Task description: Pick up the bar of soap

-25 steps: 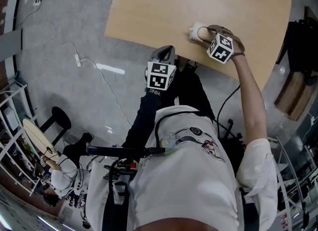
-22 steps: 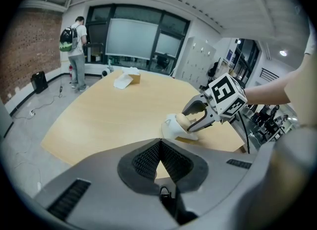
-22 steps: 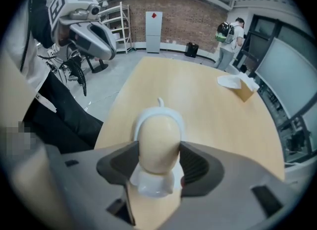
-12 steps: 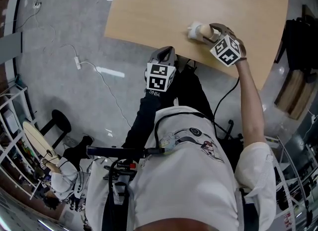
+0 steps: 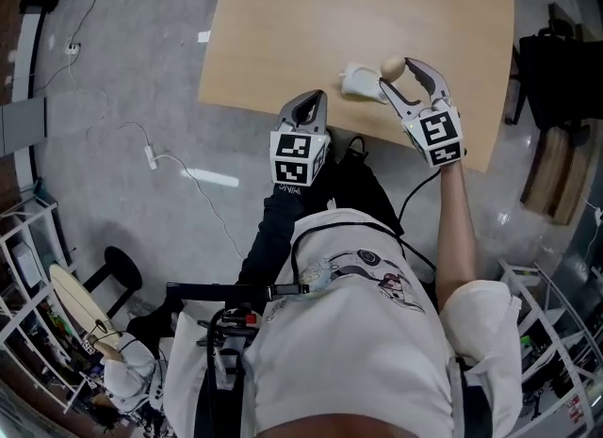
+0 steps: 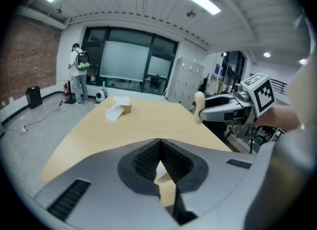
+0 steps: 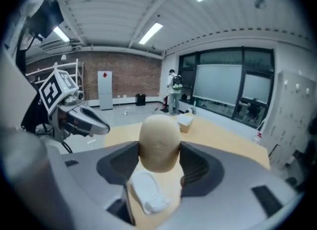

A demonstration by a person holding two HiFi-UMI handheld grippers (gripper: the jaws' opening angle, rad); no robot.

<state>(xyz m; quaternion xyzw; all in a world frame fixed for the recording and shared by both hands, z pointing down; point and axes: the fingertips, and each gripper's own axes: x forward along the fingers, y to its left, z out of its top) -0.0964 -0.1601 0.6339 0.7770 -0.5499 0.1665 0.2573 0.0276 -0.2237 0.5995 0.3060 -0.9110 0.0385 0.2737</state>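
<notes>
The bar of soap (image 5: 392, 68) is a tan oval, clamped upright between the jaws of my right gripper (image 5: 400, 72), which is shut on it. In the right gripper view the soap (image 7: 159, 142) hangs above a white soap dish (image 7: 147, 192) that lies on the wooden table (image 5: 377, 3). The dish (image 5: 358, 80) sits just left of the soap in the head view. My left gripper (image 5: 308, 105) hovers at the table's near edge, jaws shut with nothing between them (image 6: 159, 141). It sees the soap (image 6: 199, 106) to its right.
A small cardboard box with white paper (image 6: 119, 108) lies at the table's far end, also visible as the box (image 7: 185, 120). A person (image 6: 77, 70) stands by the windows far back. A cable (image 5: 179, 168) runs across the grey floor on the left.
My right gripper has risen and shifted right with the soap, which has come off the white dish. The left gripper has stayed at the table edge.
</notes>
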